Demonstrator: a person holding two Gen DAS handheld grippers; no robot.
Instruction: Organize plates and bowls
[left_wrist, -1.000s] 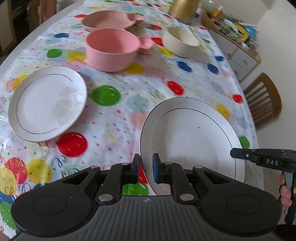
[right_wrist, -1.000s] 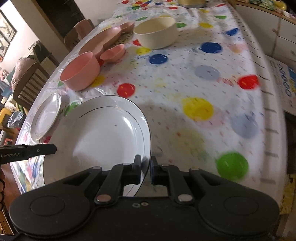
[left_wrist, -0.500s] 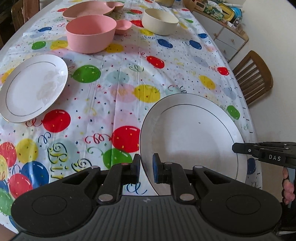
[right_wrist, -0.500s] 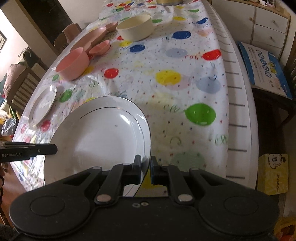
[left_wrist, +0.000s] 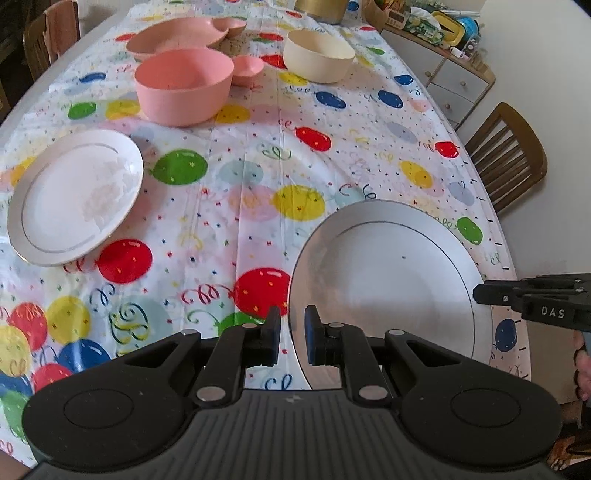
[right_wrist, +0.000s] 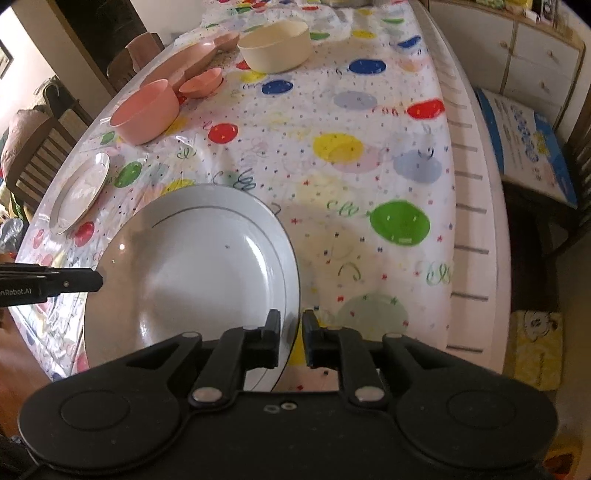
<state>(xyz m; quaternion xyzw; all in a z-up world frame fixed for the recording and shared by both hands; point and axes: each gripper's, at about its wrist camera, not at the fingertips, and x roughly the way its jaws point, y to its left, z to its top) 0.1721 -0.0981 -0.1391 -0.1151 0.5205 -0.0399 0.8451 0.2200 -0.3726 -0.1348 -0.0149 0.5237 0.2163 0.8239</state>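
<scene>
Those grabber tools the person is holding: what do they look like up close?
Each is a matte black plastic gripper. The left gripper has two jointed arms with silver pivot pins, round discs on a ribbed dark base and blue pads inside its fingers. The right gripper is built alike on a smooth base. Seen side-on, white lettering marks each: "DAS" on the right, "Robot.AI" on the left. No cables show.

Small plate (left_wrist: 74, 197) left of large plate (left_wrist: 391, 284)

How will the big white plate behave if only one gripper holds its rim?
The big white plate looks glazed and glossy, so probably slippery. It is wide and thin-rimmed, so it would likely sag from an edge grip. It looks like ceramic, so likely fragile.
</scene>
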